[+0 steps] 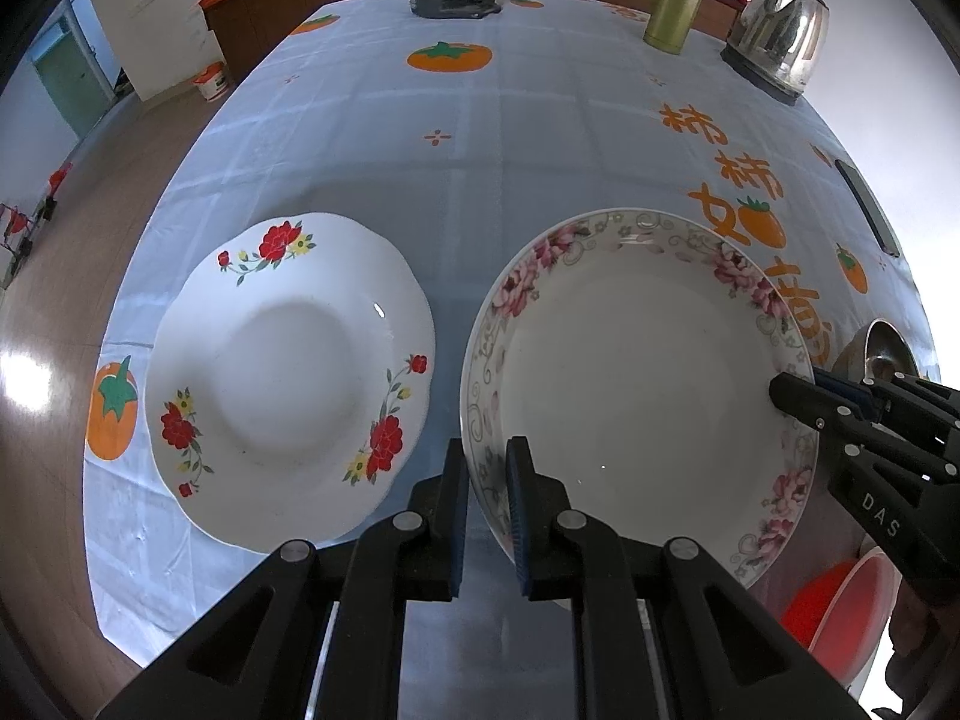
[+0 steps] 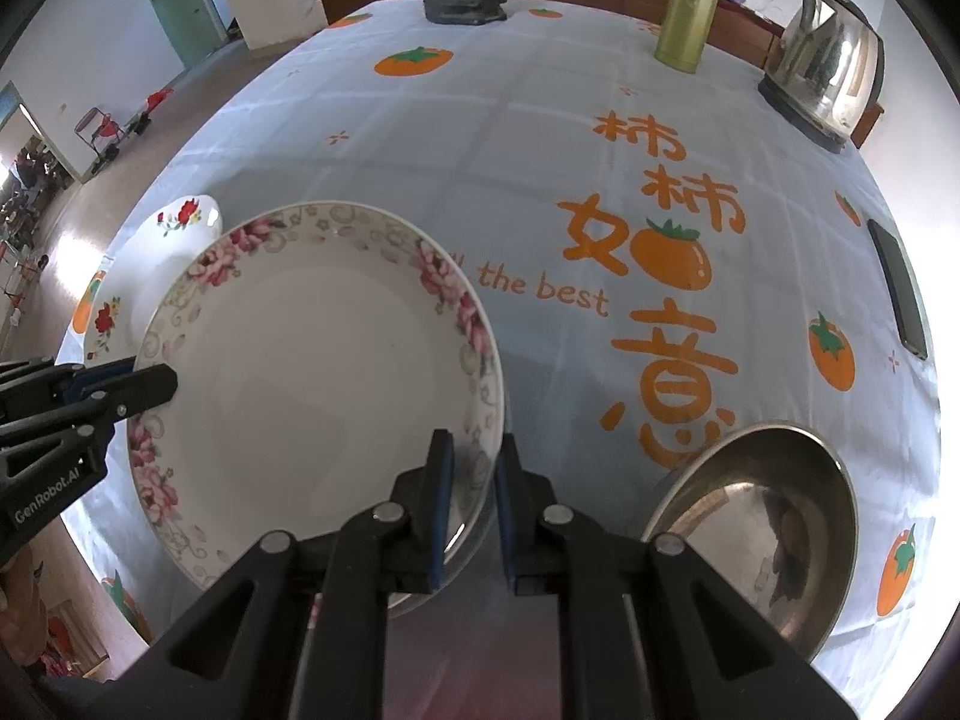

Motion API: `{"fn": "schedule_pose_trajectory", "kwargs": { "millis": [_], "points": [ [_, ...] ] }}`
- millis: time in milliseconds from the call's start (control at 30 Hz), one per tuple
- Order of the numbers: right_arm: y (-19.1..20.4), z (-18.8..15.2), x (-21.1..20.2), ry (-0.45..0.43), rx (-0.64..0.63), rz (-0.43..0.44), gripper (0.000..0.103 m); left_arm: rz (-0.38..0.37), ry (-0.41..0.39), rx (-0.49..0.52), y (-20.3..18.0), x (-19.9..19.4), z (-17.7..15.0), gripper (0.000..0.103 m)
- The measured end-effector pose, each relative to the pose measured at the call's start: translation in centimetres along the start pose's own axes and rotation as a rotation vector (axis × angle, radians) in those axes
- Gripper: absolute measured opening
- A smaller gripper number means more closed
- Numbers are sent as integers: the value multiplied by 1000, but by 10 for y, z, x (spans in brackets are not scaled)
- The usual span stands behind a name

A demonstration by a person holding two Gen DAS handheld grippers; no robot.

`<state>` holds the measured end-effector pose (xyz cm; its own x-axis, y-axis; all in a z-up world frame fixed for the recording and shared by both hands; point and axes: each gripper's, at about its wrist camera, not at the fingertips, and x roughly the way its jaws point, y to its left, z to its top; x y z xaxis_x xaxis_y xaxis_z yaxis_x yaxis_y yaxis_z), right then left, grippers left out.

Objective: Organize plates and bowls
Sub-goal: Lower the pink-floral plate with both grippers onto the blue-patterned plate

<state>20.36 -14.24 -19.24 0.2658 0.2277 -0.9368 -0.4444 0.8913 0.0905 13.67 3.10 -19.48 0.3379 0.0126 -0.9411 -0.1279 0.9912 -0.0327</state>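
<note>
The two plates, one with pink flowers [image 1: 636,372] and one with red flowers [image 1: 288,372], are glossy glazed ceramic, the bowl [image 2: 756,528] and kettle [image 2: 825,63] are polished reflective metal, the grippers' fingers [image 1: 447,516] are matt black plastic, and the tablecloth [image 1: 480,138] is smooth with a slight sheen.

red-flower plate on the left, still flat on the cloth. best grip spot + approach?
Grip the red-flower plate by its wide scalloped rim, at the near edge, coming from above and the near side with one finger over the rim and one under. The rim flares up off the tablecloth; the centre well offers nothing to pinch.
</note>
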Motion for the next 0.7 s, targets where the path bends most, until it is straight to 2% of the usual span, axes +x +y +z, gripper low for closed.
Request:
{"fn": "schedule_pose_trajectory", "kwargs": {
  "millis": [700],
  "points": [
    [6,-2,6,9,-14,5,13,7,1,-8,5,3,-5,13]
  ]
}}
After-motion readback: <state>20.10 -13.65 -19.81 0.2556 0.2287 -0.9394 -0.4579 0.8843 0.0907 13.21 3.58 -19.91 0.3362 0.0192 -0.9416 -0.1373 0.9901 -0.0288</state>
